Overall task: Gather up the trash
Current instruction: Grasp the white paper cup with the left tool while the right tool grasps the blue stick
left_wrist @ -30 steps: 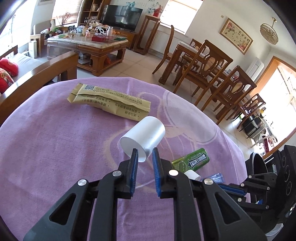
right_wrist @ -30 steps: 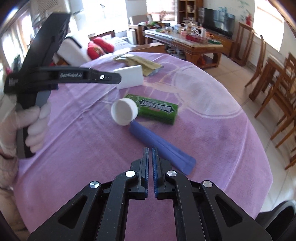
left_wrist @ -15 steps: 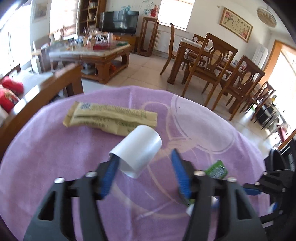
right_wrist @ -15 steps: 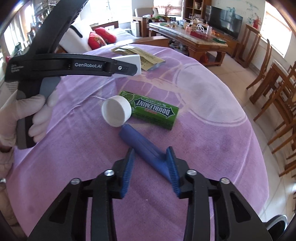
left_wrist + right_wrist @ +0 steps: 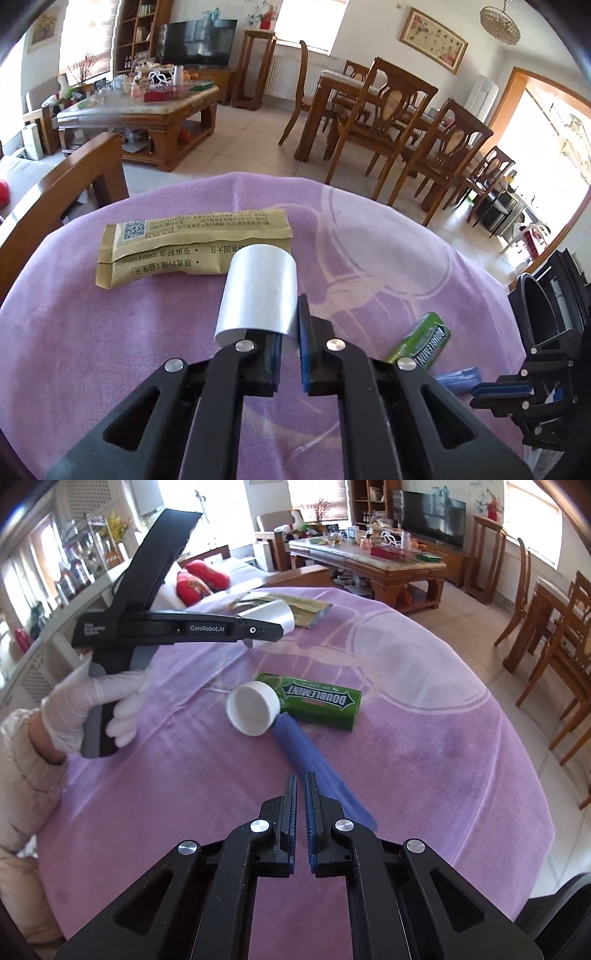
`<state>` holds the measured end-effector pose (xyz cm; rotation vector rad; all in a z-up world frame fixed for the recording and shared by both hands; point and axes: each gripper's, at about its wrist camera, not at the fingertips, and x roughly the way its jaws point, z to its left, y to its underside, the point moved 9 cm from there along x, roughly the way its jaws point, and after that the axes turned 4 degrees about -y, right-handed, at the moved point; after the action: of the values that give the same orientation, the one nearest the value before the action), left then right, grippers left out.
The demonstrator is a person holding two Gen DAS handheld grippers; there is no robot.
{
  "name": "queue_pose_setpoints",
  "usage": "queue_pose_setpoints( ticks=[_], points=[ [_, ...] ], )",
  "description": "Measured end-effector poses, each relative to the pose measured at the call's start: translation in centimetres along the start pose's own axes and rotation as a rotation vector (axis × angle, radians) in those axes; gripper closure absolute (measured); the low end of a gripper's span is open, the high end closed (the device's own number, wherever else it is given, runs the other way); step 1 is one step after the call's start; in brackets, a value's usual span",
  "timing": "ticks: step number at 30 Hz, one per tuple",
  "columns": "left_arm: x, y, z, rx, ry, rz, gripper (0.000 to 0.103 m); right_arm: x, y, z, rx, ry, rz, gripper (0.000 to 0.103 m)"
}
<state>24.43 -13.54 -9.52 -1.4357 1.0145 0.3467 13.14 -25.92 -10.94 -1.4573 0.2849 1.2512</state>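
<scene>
Setting: a round table covered by a purple cloth (image 5: 424, 746), with a living and dining room seen behind it.
Landmark: a green gum pack (image 5: 319, 700) lies flat near the middle of the cloth; its other end is seen in the left view (image 5: 421, 343).
Left gripper (image 5: 290, 354): clamped on the rim of a white paper cup (image 5: 258, 295); one finger is inside the mouth, the other is pressed on the outer wall. The cup is held on its side, raised off the cloth, up and left of the gum pack. A white-gloved hand (image 5: 92, 705) is seen round the handle.
Right gripper (image 5: 300, 823): narrowed to a thin slit, with nothing seen between the blue pads (image 5: 291, 812). It is held over the cloth on the near side of the gum pack.
Cap (image 5: 253, 709): white, round, open side up, touching the gum pack's left end.
Blue wrapper (image 5: 314, 768): long and flat, running from under the cap toward the right gripper, just beside its tips.
Tan packet (image 5: 192, 247): printed, flat, beyond the cup, well apart from the gum pack.
Black bin (image 5: 543, 306): beside the table edge, right of the gum pack in the left view.
</scene>
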Motion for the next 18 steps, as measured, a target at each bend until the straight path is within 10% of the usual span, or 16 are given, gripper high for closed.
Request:
queue_pose_setpoints(
  ticks=[5, 10, 15, 18],
  points=[
    [-0.5, 0.6, -0.1, -0.012, 0.015, -0.006, 0.096, -0.5, 0.1, 0.2, 0.004, 0.005, -0.005, 0.097],
    [-1.8, 0.6, -0.6, 0.005, 0.027, -0.04, 0.097, 0.1, -0.5, -0.1, -0.021, 0.042, -0.008, 0.062],
    [-3.6, 0.9, -1.9, 0.048, 0.041, -0.085, 0.097, 2.3, -1.1, -0.5, -0.071, 0.101, 0.039, 0.061],
    [-4.4, 1.2, -2.5, 0.082, 0.018, -0.108, 0.098, 2.7, -1.4, -0.3, -0.07, 0.111, 0.042, 0.081]
  ],
)
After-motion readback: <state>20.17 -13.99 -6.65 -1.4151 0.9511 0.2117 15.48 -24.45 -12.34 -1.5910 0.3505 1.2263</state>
